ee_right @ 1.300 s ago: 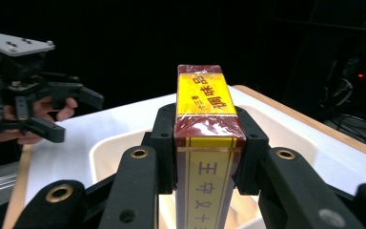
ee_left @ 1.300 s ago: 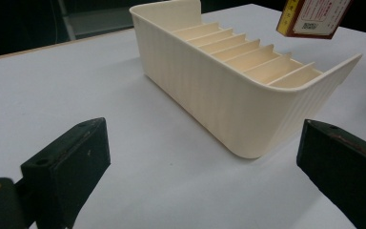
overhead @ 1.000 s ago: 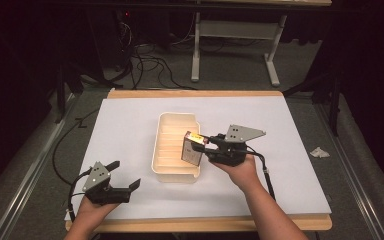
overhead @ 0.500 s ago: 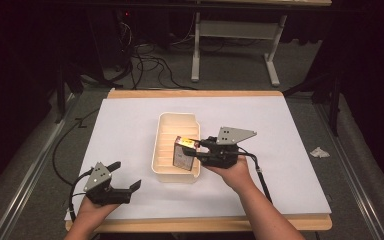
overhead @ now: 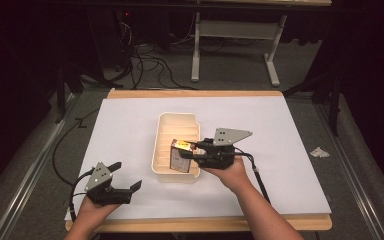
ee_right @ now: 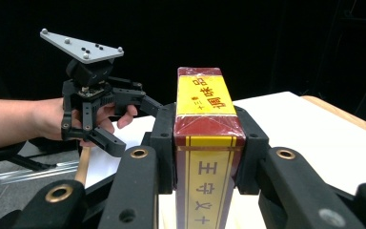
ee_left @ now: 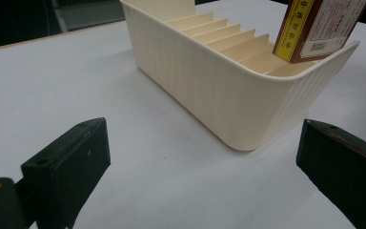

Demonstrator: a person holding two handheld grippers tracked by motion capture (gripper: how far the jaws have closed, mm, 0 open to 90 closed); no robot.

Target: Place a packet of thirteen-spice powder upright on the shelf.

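At the table's near left corner, the left gripper (overhead: 125,186) is held with jaws spread wide and empty. Farther in, a red-and-yellow carton (overhead: 180,155) is clamped by the right gripper (overhead: 189,151) at the near end of the cream ribbed bin (overhead: 176,125).

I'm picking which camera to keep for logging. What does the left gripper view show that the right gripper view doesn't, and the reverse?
Left gripper view alone: the cream ribbed bin from outside, its inner dividers, and the left tool's two jaws spread wide above the white table cover.

Right gripper view alone: the right tool with its jaws clamped on both sides of the box, and the other hand holding its tool farther off.

Both: the red and yellow box with printed characters, and the white cover.
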